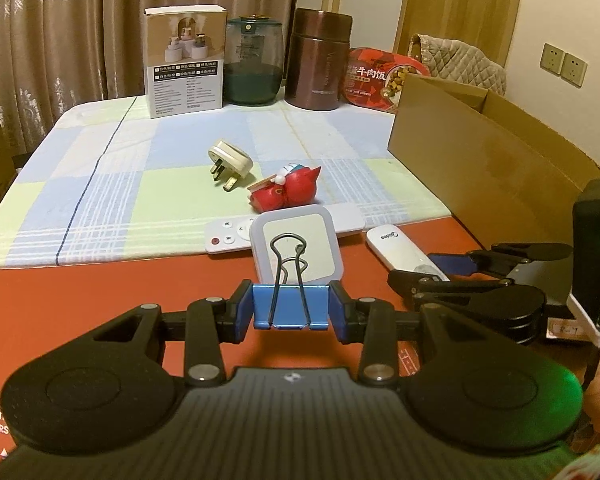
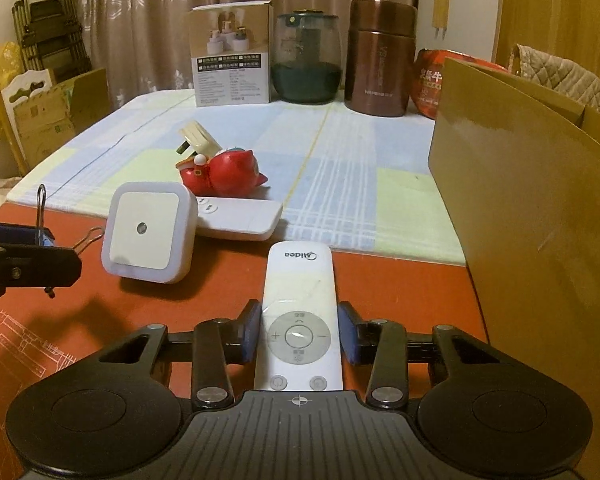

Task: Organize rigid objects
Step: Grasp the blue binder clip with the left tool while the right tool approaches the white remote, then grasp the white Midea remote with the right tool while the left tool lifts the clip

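My left gripper (image 1: 291, 307) is shut on a blue binder clip (image 1: 290, 305), held above the red mat. My right gripper (image 2: 299, 335) has its pads against both sides of a white Midea remote (image 2: 299, 322); it also shows in the left wrist view (image 1: 406, 254). A square white night light (image 2: 148, 231) lies just beyond the clip (image 1: 296, 246). Behind it are a second white remote (image 2: 240, 220), a red figurine (image 2: 224, 172) and a cream plug adapter (image 1: 230, 162).
An open cardboard box (image 2: 532, 216) stands at the right. At the back of the checked cloth stand a product box (image 1: 186, 60), a glass jar (image 1: 254, 62), a brown flask (image 1: 318, 60) and a red food bowl (image 1: 374, 76).
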A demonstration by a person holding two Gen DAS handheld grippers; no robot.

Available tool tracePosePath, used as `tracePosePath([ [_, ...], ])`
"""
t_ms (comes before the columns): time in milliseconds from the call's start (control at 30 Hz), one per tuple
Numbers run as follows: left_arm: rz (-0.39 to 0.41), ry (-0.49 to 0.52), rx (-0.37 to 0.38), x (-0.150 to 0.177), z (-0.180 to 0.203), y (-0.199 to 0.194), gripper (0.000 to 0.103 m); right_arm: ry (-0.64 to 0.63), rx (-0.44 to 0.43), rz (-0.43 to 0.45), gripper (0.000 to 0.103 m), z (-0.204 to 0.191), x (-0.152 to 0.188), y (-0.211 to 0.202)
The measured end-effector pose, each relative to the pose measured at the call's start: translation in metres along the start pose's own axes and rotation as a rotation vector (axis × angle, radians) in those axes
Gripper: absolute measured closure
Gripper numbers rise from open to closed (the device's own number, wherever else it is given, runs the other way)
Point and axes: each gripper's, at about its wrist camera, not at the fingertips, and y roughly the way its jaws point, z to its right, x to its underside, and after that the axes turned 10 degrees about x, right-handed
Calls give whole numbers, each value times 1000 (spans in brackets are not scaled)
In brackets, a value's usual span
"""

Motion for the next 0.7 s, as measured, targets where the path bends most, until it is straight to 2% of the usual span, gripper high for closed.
tracePosePath([
  [267, 26, -2, -2, -4, 6, -8, 69, 28, -36, 11, 66, 4, -5, -24],
  [467, 54, 20, -1, -10, 20, -24, 69, 63, -68, 51, 66, 14, -20, -61],
  [700, 95, 35, -7, -17, 47, -50, 69, 78, -67, 86, 66, 30, -32, -109],
])
